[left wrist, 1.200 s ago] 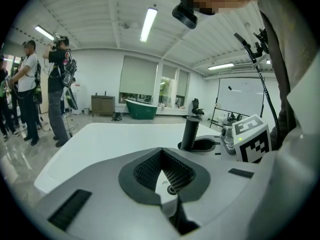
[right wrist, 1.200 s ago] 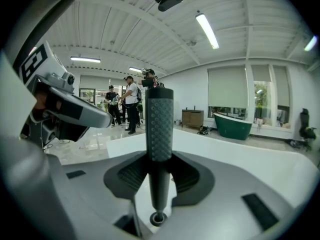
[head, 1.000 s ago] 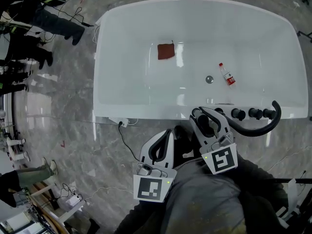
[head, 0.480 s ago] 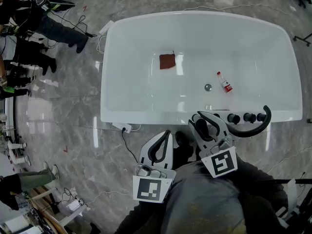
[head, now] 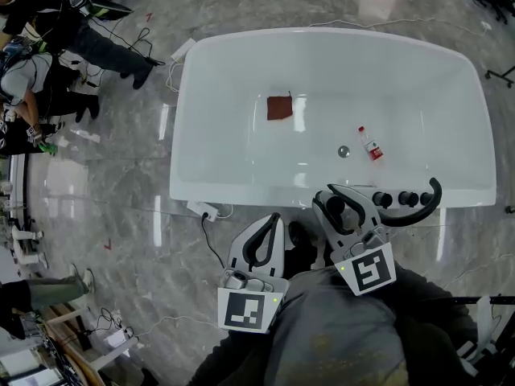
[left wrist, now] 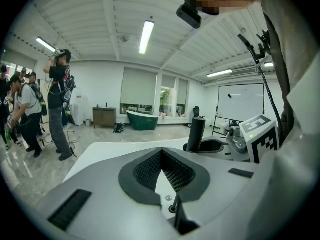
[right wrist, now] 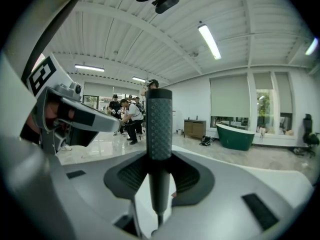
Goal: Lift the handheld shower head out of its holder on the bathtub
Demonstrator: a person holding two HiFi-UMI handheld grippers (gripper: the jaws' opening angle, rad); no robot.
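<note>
**A:** Handle on the shower head looks like knurled dark rubber over something rigid, so grippy and stiff, and not heavy I'd guess. Right now the right gripper is clamped round that handle, which stands upright between the jaws, just outside the bathtub's near rim by the knobs. Good spot to grab?

**B:** Yeah, I'd take the textured bit too, a smooth wet end would slip. Watch the dark curved hose (I think it's a hose) along the bathtub's near rim, it'll probably drag and twist the head on the way up. Can't make out the holder, so no idea if it's clear of it yet

**A:** And the left gripper?

**B:** Jaws pinched together on nothing, hanging outside the bathtub's near rim

**A:** Anything in the bathtub?

**B:** No water that I can see. Reddish-brown cloth flat on the bathtub floor toward the far side, and a small bottle with a red label lying down just beside the drain
</note>
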